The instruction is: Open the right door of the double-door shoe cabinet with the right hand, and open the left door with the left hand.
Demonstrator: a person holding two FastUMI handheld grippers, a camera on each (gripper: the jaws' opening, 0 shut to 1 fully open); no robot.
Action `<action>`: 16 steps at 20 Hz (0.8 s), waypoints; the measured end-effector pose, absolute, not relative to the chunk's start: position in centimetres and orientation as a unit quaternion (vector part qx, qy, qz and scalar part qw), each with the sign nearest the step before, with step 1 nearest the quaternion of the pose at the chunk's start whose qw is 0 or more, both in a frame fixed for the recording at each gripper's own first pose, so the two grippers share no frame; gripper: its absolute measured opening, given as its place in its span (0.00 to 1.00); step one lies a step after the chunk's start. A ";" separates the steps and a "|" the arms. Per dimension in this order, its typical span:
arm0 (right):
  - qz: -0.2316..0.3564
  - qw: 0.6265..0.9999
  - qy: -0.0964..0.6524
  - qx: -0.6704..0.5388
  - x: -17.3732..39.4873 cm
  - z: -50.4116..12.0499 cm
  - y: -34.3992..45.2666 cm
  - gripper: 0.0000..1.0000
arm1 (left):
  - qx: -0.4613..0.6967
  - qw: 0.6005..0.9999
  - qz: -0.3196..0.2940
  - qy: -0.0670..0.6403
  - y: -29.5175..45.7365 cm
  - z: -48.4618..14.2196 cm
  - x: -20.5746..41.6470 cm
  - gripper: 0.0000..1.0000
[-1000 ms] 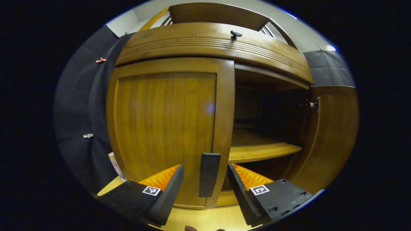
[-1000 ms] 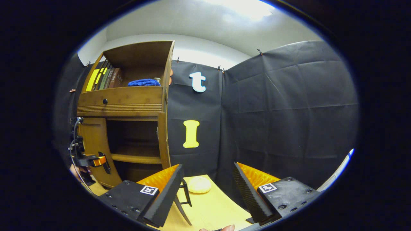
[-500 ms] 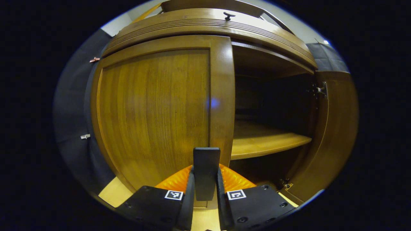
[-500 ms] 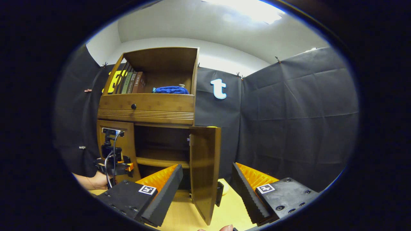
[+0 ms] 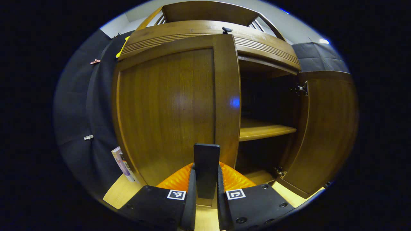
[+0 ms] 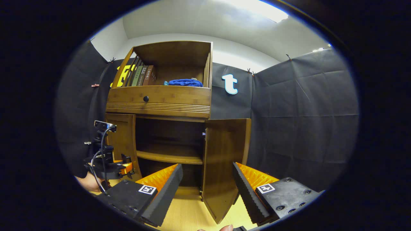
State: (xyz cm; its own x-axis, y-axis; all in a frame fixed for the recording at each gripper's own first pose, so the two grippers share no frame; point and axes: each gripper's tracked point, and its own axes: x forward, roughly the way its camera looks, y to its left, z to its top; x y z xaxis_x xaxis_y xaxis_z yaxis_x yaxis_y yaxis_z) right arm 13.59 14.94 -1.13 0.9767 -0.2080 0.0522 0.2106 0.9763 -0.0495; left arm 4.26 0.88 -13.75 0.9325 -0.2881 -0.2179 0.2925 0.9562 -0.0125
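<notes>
In the left gripper view, the wooden shoe cabinet's left door (image 5: 167,109) stands right in front of me, slightly ajar, its top edge out in front of the drawer trim. My left gripper (image 5: 206,175) is shut on the door's black upright handle (image 5: 206,157). The right door (image 5: 324,134) is swung wide open, baring an inner shelf (image 5: 263,131). In the right gripper view, my right gripper (image 6: 207,189) hangs open and holds nothing, back from the open right door (image 6: 224,166). The left gripper (image 6: 110,166) shows at the left door (image 6: 123,141).
Above the doors is a drawer with a black knob (image 6: 146,98). The top shelf holds books (image 6: 141,75) and a blue cloth (image 6: 186,83). A thin book (image 5: 121,160) leans at the cabinet's left side. A hand (image 6: 88,183) holds the left gripper. The light wooden surface (image 6: 189,218) lies below.
The left gripper closed on the left door's handle and the door has started to swing outward. The right gripper's view has turned to face the cabinet, and the right door now stands wider open.
</notes>
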 end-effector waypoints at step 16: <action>-0.035 0.999 0.000 -0.029 14.4 -3.0 20.5 0.96 | 0.001 0.987 -0.117 0.106 12.6 -13.5 -4.3 0.24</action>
State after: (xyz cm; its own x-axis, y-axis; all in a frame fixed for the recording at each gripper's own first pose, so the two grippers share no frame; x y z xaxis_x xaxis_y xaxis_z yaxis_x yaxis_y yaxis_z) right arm 14.45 20.47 -3.05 0.9975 -0.0706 0.0011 0.0706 0.9958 -0.0577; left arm -4.31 12.65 -13.50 0.9501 -0.2305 -0.2103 0.2308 0.9727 -0.0235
